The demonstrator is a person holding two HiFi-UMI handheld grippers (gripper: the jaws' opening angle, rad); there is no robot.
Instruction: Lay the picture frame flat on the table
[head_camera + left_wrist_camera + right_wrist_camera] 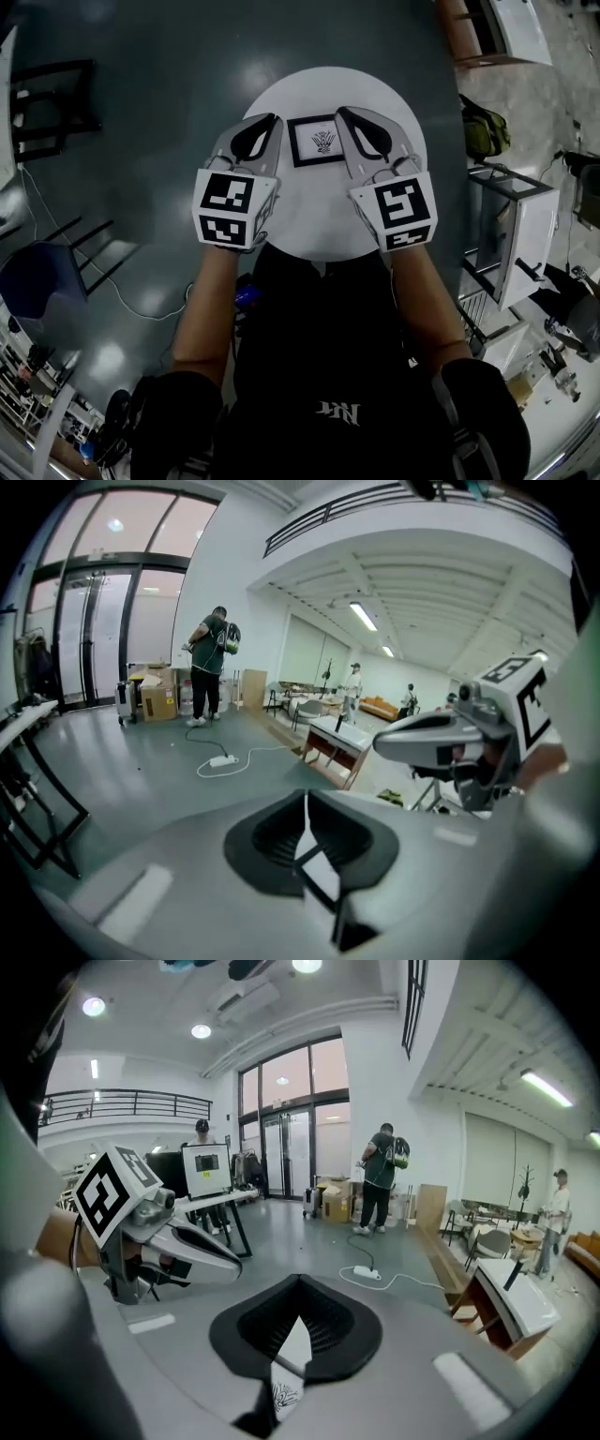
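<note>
While flanking the seemingly flat picture frame (316,141) with left hand-held gripper (276,119), right hand-held gripper (343,112) — pressed together, empty — may shove it askew.

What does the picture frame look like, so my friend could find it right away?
Look at the round white table on the dark floor. Lying flat on it, between the left gripper and the right gripper, is the picture frame. Its black border around white paper with a small dark drawing sets it apart from the grey grippers.
</note>
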